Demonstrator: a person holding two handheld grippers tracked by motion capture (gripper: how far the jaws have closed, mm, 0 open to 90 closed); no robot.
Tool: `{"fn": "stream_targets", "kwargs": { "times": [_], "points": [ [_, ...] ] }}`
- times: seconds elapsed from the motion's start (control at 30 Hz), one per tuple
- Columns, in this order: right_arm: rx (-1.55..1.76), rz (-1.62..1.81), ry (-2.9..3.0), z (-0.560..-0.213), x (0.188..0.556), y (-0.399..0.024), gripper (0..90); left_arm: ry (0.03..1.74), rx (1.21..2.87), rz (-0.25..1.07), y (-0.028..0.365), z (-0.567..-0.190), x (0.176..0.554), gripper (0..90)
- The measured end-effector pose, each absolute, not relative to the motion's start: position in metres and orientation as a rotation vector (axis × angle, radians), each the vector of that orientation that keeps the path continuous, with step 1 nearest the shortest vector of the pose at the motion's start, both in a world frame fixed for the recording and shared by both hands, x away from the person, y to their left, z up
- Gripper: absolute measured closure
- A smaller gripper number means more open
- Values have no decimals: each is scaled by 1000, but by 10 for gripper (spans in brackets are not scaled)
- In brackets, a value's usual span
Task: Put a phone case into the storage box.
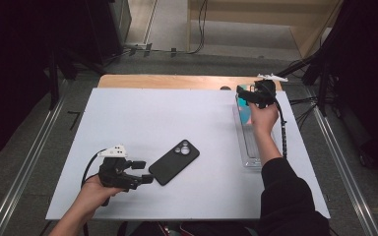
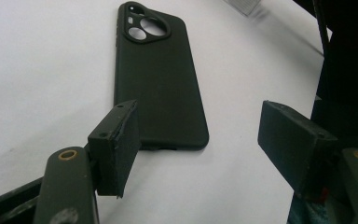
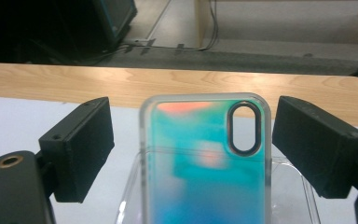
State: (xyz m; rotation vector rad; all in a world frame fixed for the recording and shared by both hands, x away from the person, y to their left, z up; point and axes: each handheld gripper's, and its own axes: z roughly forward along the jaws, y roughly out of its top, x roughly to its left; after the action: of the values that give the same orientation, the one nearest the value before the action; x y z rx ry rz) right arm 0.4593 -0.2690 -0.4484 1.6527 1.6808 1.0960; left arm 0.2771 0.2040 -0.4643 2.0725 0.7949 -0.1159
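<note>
A black phone [image 1: 173,161] lies face down and slantwise on the white mat, camera ring toward the far side. My left gripper [image 1: 143,172] rests just before the phone's near end, open, its two pads level with the bottom edge of the phone [image 2: 158,84] and nothing between them. At the far right, my right gripper [image 1: 244,95] hovers over a teal iridescent phone case [image 1: 245,115] that stands tilted in a clear tray [image 1: 250,147]. In the right gripper view the case [image 3: 200,163] sits between the open jaws of the right gripper [image 3: 191,149], with a gap at the left pad.
The white mat [image 1: 152,123] covers most of a wooden table [image 1: 167,81], whose far edge shows bare. The clear tray's rim [image 3: 303,186] runs along the mat's right side. Cables and dark stands ring the floor beyond.
</note>
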Motion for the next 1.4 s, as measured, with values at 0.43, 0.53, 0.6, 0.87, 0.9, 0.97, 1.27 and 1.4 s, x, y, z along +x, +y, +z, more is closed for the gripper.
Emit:
{"fn": "stream_targets", "kwargs": {
  "times": [0.43,0.53,0.6,0.87,0.9,0.97,1.27,1.4],
  "points": [
    [1636,1243,1840,-423,430,-271,114,821,2064,-114,205,-461,280,297],
    [1627,1280,1881,-421,422,-271,114,833,2065,-124,205,-460,281,296],
    [1604,1295,1912,-419,416,-269,114,842,2063,-132,204,-460,282,274],
    [1490,1298,2032,-409,392,-259,118,854,2058,-131,206,-459,283,273],
    [1478,1303,2048,-409,389,-258,118,856,2056,-141,206,-459,283,273],
    [1462,1326,2069,-409,382,-255,118,854,2058,-144,205,-459,284,273],
    [1385,1425,2167,-409,358,-246,123,854,2065,-128,206,-458,285,274],
    [1344,1434,2222,-411,349,-242,124,849,2070,-127,207,-457,285,273]
  ]
}}
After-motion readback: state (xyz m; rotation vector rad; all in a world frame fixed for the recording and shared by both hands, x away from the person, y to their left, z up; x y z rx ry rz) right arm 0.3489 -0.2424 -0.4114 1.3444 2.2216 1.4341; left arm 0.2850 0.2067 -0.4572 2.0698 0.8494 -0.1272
